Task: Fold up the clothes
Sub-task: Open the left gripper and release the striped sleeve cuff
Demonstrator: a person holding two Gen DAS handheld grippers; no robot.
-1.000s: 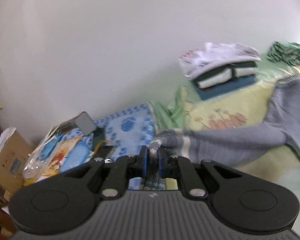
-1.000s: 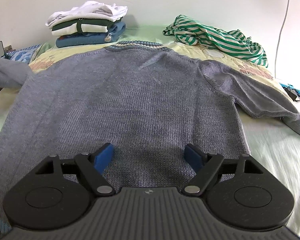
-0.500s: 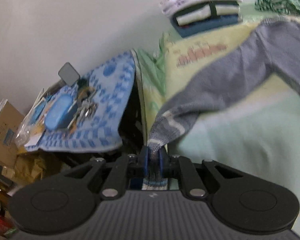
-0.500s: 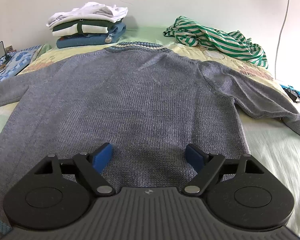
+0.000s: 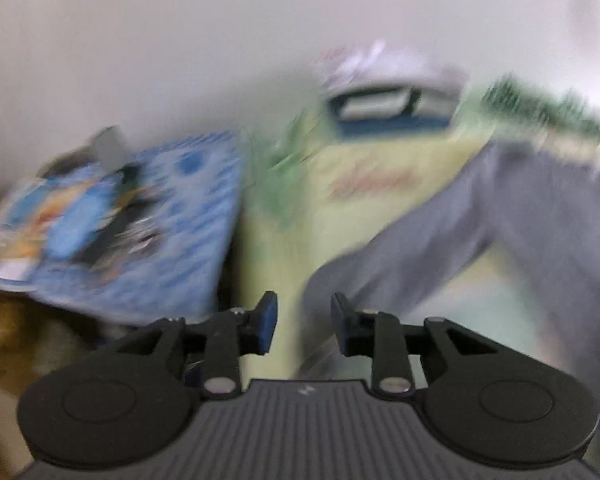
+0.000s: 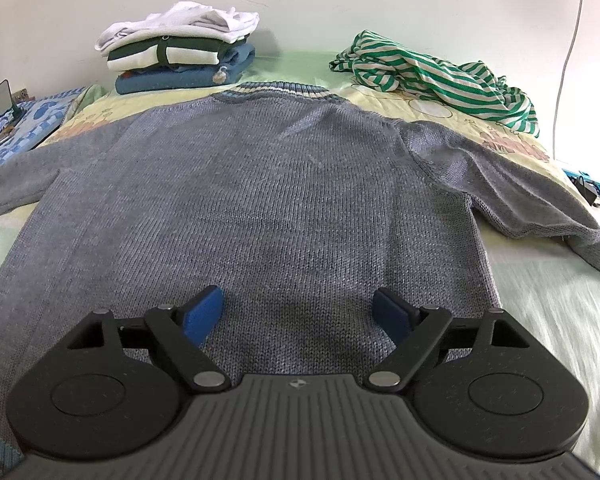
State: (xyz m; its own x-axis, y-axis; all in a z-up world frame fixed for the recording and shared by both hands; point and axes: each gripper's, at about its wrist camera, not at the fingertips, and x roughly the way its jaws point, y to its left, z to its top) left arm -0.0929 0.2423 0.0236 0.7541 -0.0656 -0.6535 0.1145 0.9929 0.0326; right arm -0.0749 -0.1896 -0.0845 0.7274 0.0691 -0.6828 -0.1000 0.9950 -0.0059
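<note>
On the bed (image 6: 560,320) we see a grey sweater (image 6: 260,200) spread flat, neck toward the wall. Right tongs (image 6: 298,314) hang over its hem, spread wide, pinching nothing. Left view is badly blurred: our left tongs (image 5: 304,322) have just been opening, jaws apart, sleeve (image 5: 400,248) end between them but pads not pressing it. Only the right view shows clearly the folded stack (image 6: 180,56), striped green garment (image 6: 432,76) and right sleeve. Only the left view shows the blue patterned cloth (image 5: 160,232) with clutter beside the bed.
</note>
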